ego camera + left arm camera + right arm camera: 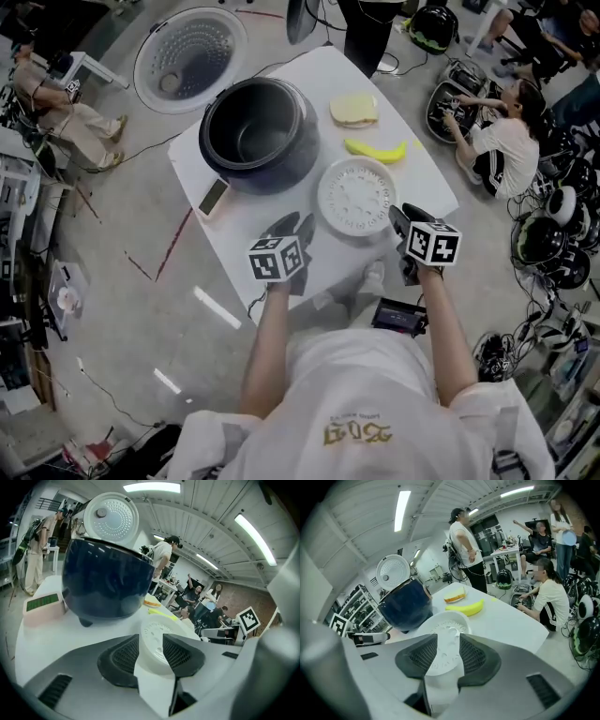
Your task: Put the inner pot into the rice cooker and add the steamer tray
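Observation:
The dark blue rice cooker (258, 136) stands on the white table (412, 178) with its white lid (190, 58) swung open, and the dark inner pot (251, 131) sits inside it. In front of it, to the right, the round white perforated steamer tray (356, 197) lies flat on the table. My left gripper (300, 225) is at the tray's left edge and my right gripper (398, 217) at its right edge. Each gripper view shows open jaws (151, 651) (448, 654), with the tray (154, 637) (445, 637) just beyond and between them. No pad presses on it.
A yellow banana (375, 149) and a sandwich (353, 110) lie behind the tray. The cooker's control panel (213, 197) sticks out toward the table's left edge. People sit and stand around the table, and helmets, gear and cables cover the floor at the right.

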Demonstrator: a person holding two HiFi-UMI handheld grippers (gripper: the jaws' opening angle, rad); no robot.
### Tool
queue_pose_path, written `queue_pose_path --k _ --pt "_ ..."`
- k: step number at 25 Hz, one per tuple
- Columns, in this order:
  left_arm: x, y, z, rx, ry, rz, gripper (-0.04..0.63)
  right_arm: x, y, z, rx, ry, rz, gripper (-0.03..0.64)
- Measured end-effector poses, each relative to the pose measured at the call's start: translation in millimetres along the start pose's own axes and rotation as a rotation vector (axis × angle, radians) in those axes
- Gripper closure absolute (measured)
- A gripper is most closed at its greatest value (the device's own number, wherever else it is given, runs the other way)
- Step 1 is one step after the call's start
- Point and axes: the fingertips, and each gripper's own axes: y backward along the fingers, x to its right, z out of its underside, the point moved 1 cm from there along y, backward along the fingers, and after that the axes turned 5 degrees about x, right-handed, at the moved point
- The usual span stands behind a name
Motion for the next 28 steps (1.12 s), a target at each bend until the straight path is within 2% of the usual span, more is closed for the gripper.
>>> queue_pose_path --k 11,15,21,23,28 --pt "-1 -57 31 -0.066 0.154 -0.053 0.417 49 -32 5 -0.094 -0.029 -0.058 0.457" --pt "-5 -69 39 -0.069 0.196 -0.082 0.416 56 -44 8 -0.109 -0.072 -0.115 0.460" --pt "-10 -84 45 -0.072 0.242 -0.110 0.416 65 -62 10 -0.128 -0.132 -0.153 0.465" --pt "-11 -86 45 -0.069 0.254 -0.114 0.425 65 -66 10 -0.132 -0.142 -0.164 0.476" --pt "-10 -88 43 -0.054 0.277 -0.109 0.482 58 -71 8 -0.140 -0.162 -0.220 0.551"
